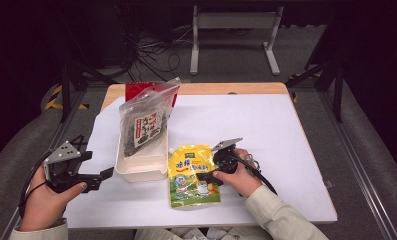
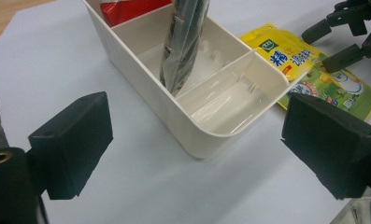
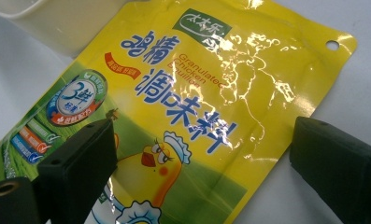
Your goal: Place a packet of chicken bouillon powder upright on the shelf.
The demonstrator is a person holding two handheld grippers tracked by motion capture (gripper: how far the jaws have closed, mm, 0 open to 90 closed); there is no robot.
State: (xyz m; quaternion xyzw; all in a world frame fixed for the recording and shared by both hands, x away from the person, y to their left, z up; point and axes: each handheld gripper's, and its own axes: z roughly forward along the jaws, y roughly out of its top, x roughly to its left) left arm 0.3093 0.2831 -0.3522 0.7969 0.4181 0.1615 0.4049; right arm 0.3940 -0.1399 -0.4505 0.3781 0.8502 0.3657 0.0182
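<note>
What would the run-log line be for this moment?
right tool: open over yellow pouch, flat on table | left tool: open, empty | bin: seaweed bag upright

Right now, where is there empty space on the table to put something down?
The widest bare patch is the far right of the white sheet, beyond the yellow pouch. Another lies along the near edge, between the left gripper and the pouch. It is crowded around the cream bin, where the right gripper hovers over the pouch.

Black grippers, blocky black fingers (image 3: 80,158), grey triangular plates, black cables, beige sleeves.
</note>
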